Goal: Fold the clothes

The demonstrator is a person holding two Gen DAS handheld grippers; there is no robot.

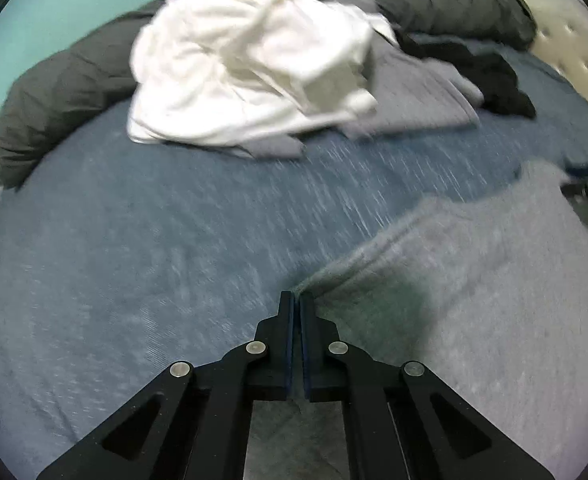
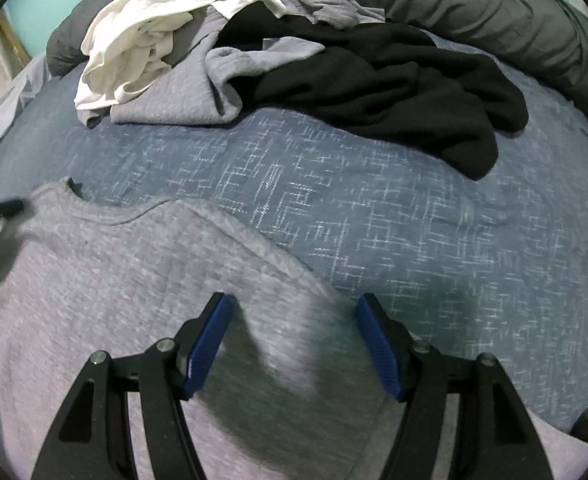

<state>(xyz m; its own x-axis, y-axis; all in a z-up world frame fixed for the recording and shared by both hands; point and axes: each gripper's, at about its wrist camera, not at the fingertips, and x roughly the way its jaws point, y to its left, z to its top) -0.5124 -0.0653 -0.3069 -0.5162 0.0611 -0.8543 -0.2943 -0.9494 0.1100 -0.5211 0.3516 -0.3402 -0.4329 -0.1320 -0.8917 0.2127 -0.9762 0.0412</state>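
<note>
**Grey shirt pinched at one corner, the other side not yet gripped**

Grey knit fabric of the shirt lies spread on the bed, in the lower half of both views. The left gripper is clenched on the shirt's corner, where the edge meets its tips. The right gripper is released, its blue pads standing apart above the cloth near the right edge, nothing pressed between them.

The risk, as it seems, is an uneven lift: if the left side pulls before the right one closes, the shirt may drag and wrinkle. The left pinch also holds very little cloth and could slip. The right gripper may catch the blue bedcover together with the shirt.

A pile of unfolded clothes, white, grey and black, sits at the upper part of the frame, near enough to tangle. Behind it lies a dark grey duvet and a turquoise wall.
</note>
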